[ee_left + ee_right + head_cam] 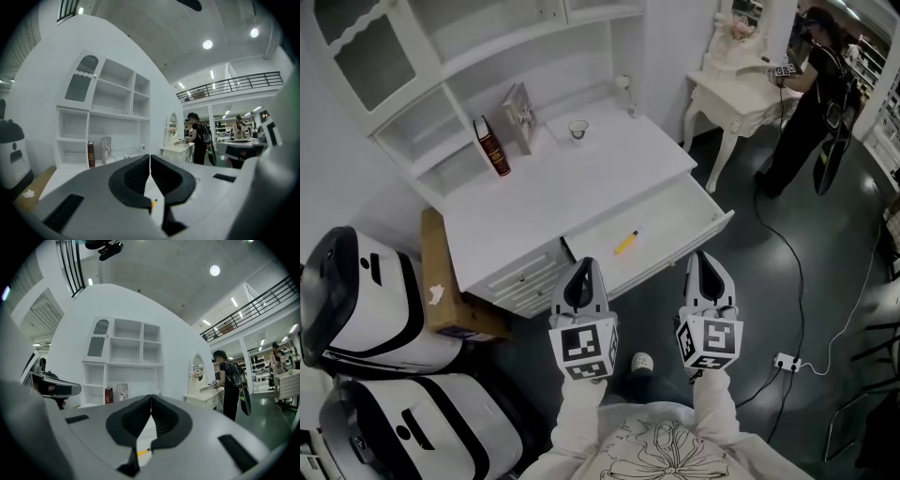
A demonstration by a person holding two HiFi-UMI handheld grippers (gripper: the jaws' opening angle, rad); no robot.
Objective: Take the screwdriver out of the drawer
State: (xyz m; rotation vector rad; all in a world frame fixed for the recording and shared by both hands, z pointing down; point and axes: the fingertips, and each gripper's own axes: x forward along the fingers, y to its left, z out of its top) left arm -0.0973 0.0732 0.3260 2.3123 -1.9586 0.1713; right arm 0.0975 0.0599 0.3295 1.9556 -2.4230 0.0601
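A yellow-handled screwdriver [627, 242] lies slantwise on the bare bottom of the open white drawer [680, 214], roughly mid-drawer and clear of its walls. The drawer juts out from under the white worktop [572, 183]. The left tool [585, 265] has its jaws closed on nothing and its tip is at the drawer's front edge. The right tool [706, 257] is also closed and empty, near the drawer's right front corner, above the dark grey floor [769, 281]. That floor is open rightward to a white dressing table [741, 98], where a person in dark clothes [811, 103] stands. On the left, a brown cardboard box [441, 281] crowds the worktop's side. A dark red book [492, 146] leans far back.
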